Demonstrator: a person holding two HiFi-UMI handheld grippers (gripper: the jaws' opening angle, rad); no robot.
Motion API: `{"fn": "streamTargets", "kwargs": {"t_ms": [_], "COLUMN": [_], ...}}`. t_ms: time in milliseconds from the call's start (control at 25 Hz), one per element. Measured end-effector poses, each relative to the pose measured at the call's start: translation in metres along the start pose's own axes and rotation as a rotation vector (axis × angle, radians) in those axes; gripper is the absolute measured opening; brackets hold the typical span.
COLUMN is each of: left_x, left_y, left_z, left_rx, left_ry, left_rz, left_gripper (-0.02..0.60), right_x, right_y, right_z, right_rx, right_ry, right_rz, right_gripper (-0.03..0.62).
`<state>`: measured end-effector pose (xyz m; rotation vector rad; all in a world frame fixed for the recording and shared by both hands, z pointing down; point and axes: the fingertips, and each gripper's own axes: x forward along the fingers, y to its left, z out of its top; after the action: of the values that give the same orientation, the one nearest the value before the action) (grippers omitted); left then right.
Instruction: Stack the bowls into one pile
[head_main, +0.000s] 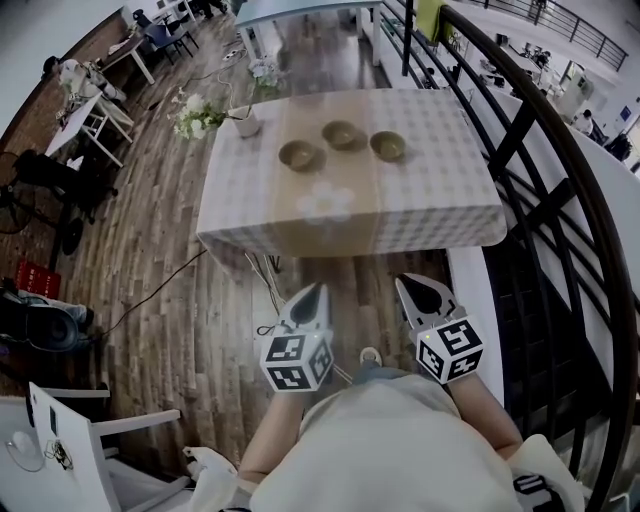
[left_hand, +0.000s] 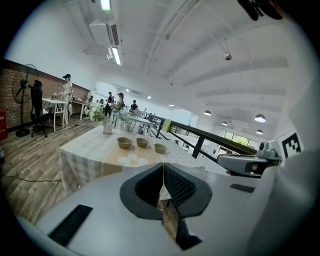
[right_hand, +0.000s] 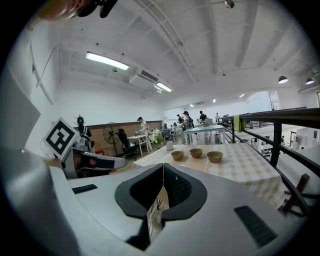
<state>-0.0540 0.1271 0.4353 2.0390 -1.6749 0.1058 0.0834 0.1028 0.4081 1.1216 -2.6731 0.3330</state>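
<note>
Three olive-brown bowls stand apart in a row on a checked tablecloth: the left bowl (head_main: 299, 155), the middle bowl (head_main: 342, 134) and the right bowl (head_main: 388, 146). The same row appears far ahead in the left gripper view, from left bowl (left_hand: 124, 143) to right bowl (left_hand: 160, 148), and in the right gripper view, from left bowl (right_hand: 177, 155) to right bowl (right_hand: 215, 157). My left gripper (head_main: 318, 292) and right gripper (head_main: 405, 285) hang side by side well short of the table's near edge. Both are shut with nothing between their jaws.
The table (head_main: 440, 215) has a tan runner with a white flower print (head_main: 326, 202). A vase of white flowers (head_main: 200, 115) stands at its far left corner. A black railing (head_main: 540, 190) runs along the right. Cables (head_main: 150, 300) lie on the wooden floor.
</note>
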Motion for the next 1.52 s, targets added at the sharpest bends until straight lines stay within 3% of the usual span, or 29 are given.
{"fn": "streamTargets", "kwargs": {"t_ms": [600,1000,1520], "left_x": [0.03,0.039,0.074], "left_y": [-0.009,-0.009,0.024], "left_z": [0.01,0.006,0.03], "left_rx": [-0.034,-0.033,-0.04], "left_ry": [-0.014,0.015,-0.007], "left_rz": [0.052,0.059,0.071], "left_gripper": [0.005,0.005,0.005], "right_x": [0.016,0.016,0.071], "right_y": [-0.037,-0.051,-0.062], "right_z": [0.009,0.003,0.021], "right_rx": [-0.003,0.021,0.0], "right_ry": [0.011,0.022,0.018], "right_rz": [0.054,0.04,0.056], "right_gripper": [0.002,0.002,0.002]}}
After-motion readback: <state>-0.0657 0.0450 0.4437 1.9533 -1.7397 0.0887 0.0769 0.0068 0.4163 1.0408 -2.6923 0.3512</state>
